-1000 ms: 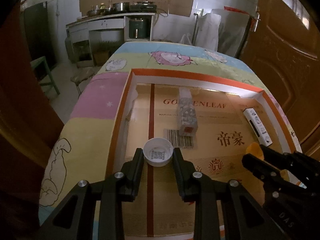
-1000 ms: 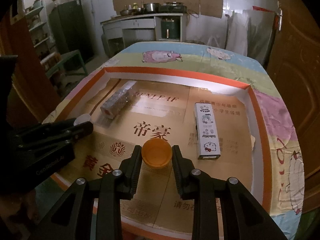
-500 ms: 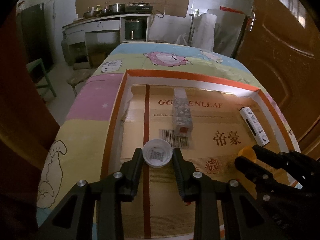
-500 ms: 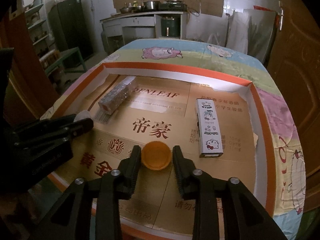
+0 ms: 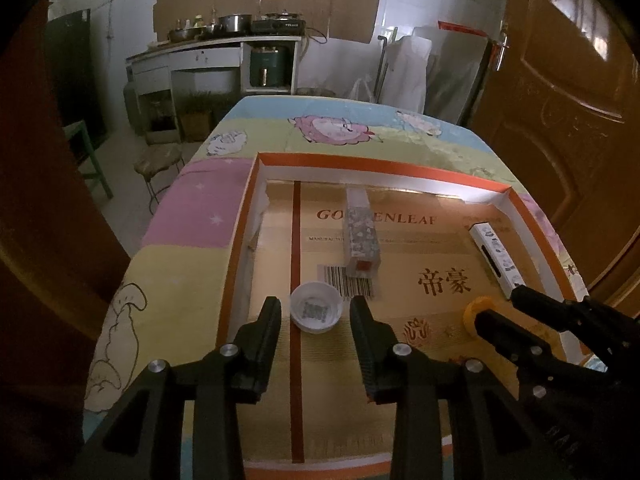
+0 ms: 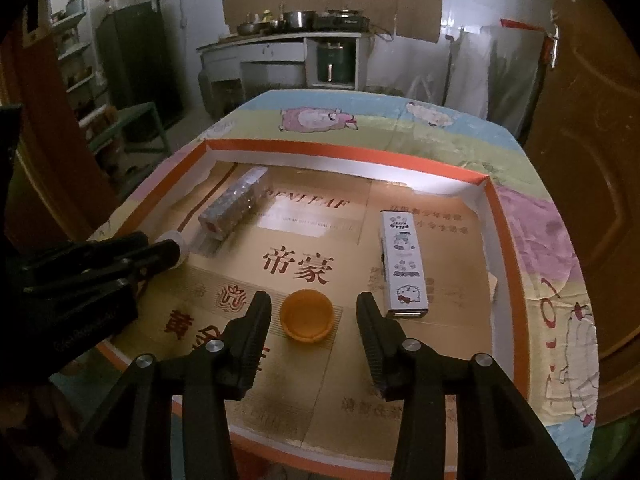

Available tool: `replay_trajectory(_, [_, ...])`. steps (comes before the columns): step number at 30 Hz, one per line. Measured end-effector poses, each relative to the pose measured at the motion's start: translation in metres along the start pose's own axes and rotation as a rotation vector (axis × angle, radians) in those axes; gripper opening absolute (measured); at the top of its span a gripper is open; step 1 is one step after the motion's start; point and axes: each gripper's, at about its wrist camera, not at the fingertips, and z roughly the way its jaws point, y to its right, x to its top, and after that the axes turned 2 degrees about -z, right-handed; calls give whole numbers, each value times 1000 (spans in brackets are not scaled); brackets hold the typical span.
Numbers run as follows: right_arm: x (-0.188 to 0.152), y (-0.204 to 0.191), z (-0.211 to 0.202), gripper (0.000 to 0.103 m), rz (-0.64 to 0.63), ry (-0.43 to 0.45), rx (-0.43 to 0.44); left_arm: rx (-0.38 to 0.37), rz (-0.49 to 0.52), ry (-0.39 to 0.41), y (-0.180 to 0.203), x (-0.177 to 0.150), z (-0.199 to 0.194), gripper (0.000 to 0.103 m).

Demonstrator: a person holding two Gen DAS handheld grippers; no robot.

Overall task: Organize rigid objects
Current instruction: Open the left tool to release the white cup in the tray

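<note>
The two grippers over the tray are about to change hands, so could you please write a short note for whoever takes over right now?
Left gripper: open, jaws have just been opening; the white cap lies loose between them on the tray floor.
Right gripper: open, jaws just opening too; the orange cap sits free between them.
Also in the tray: a patterned box toward the far left and a white cartoon box at the right, both lying flat.
Done: both caps set down near the front edge, apart from each other.
Left: back both grippers away; whether the boxes need moving, I cannot tell.
</note>
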Motion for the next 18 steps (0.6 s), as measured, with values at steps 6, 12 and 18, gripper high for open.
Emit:
replay_trajectory(6, [-2, -2, -16, 46, -2, 16, -12, -1, 8, 6, 1, -5, -13, 36])
replay_trajectory(12, [-11, -3, -35, 46, 1, 23, -26, -13, 2, 19, -1, -12, -31, 36])
replay_trajectory(18, [-24, -5, -56, 46, 15, 30, -33, -13, 16, 57, 2, -20, -59, 36])
